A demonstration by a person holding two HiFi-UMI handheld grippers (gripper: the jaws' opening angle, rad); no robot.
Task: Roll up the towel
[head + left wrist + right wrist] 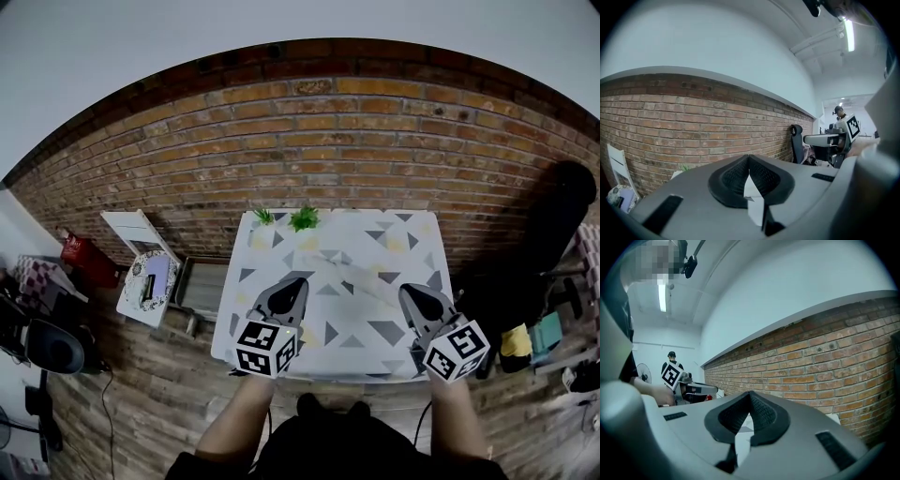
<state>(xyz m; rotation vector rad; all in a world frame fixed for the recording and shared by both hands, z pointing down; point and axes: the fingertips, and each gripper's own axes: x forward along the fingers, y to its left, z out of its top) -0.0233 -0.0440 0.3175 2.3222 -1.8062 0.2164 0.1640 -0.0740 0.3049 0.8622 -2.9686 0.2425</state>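
- Me first: my left gripper (296,281) and right gripper (413,291) are both pinched fully together with nothing in them. Each gripper view shows the ribbed black pads meeting at the tip, with only tabletop past them.
- I'm holding them side by side, well apart, over the near edge of the table (323,376) and pointing across it. My guess is that spacing keeps both ends of the cloth's near edge in reach.
- The towel: the only cloth I can see is the white sheet with grey and yellow triangles (375,246), so I'm taking that as it. It lies spread flat over the whole top. There's a faint diagonal crease near the middle and no roll anywhere.
- Containers: basically none on the table. The closest are two little green plants (302,219) at the far edge, kept clear of the working area. Their pots are too small for me to see.
- On the floor to the left there's a white folding chair (141,267) with a purple thing and a dark thing on its seat. I can't tell what they are.
- On the right is a black office chair (562,206).
- Behind everything is the red brick wall (356,131).
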